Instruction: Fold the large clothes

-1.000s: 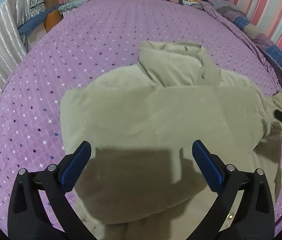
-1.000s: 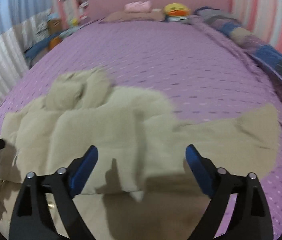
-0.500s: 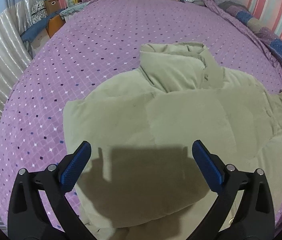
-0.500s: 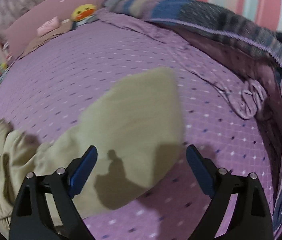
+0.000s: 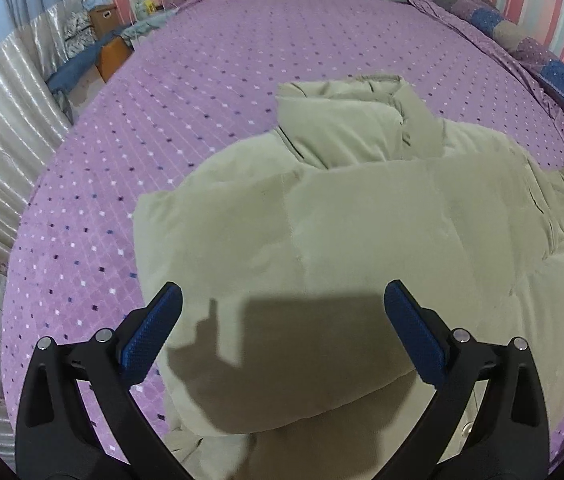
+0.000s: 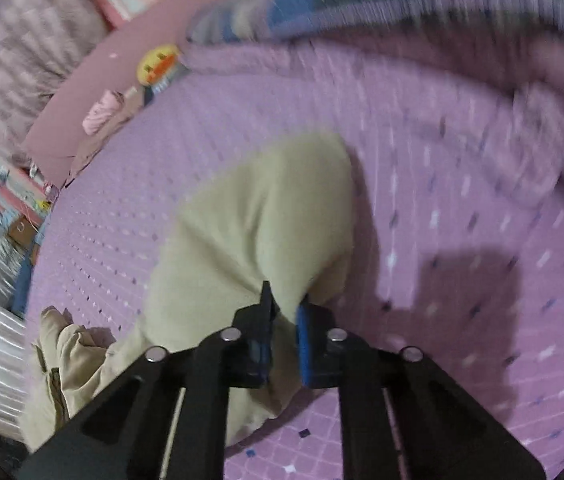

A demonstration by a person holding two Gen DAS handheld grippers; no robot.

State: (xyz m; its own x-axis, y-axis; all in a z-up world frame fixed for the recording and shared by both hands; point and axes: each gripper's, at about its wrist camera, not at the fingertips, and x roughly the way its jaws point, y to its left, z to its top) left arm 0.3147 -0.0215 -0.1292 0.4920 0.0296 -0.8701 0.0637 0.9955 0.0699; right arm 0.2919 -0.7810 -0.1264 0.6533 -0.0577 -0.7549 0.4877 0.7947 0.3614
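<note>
- Since the earlier frames: right gripper (image 6: 285,312) has swung out to the jacket's sleeve (image 6: 265,216); its jaws are closing, sleeve fabric between them.
- Left wrist view: left gripper (image 5: 282,320), jaws wide apart, above olive puffer jacket (image 5: 322,220) lying on purple bed (image 5: 201,80).
- Right wrist view: blurred; sleeve lies on bed.

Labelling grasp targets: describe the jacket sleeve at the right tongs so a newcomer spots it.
On the purple dotted bedspread lies a pale olive padded jacket. Its one outstretched sleeve lies flat toward the striped quilt, away from the bunched body; the closing right tongs pinch its edge.
</note>
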